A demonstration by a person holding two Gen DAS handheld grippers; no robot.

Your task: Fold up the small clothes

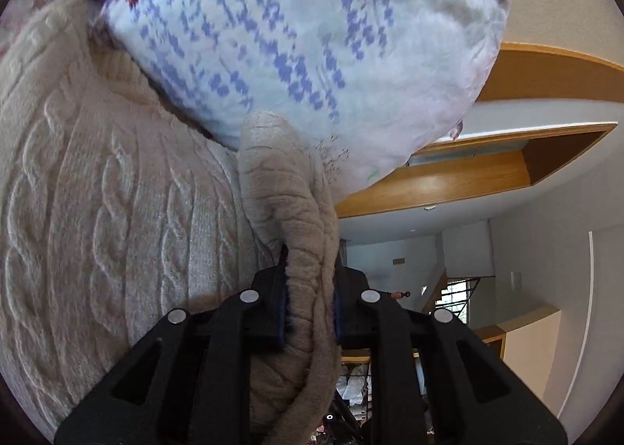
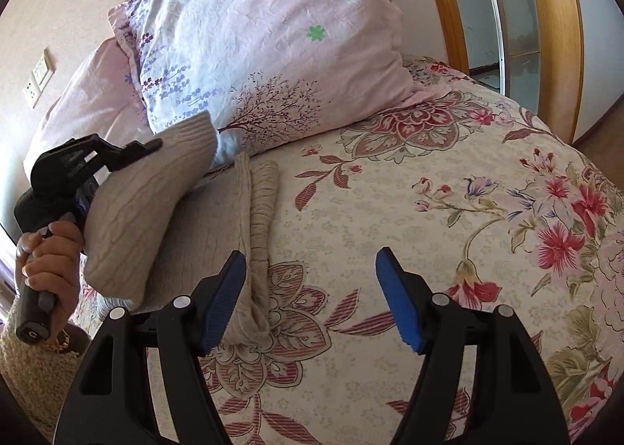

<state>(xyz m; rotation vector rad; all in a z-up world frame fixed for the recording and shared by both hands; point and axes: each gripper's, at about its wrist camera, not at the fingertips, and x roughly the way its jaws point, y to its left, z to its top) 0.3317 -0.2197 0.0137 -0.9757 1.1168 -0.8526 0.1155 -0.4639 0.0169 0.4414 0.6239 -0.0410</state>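
While the flowered bedspread (image 2: pixel 448 211) fills most of the right wrist view, two pink patterned pillows lie at its far end, the larger pillow (image 2: pixel 273 55) leaning on the smaller one (image 2: pixel 89 105). On the left half of the bed lies the beige cable-knit sweater (image 2: pixel 187 234), its body flat and one bunched edge running from near to far. One sleeve (image 2: pixel 156 187) is lifted off the bed at far left. Left gripper (image 1: pixel 308 312): fingers closed tight on a fold of that sleeve. Right gripper (image 2: pixel 312 296): blue pads (image 2: pixel 397 300) spread wide apart, holding nothing, left pad just beside the bunched edge. The person's left hand (image 2: pixel 50 257) grips the handle at near left.
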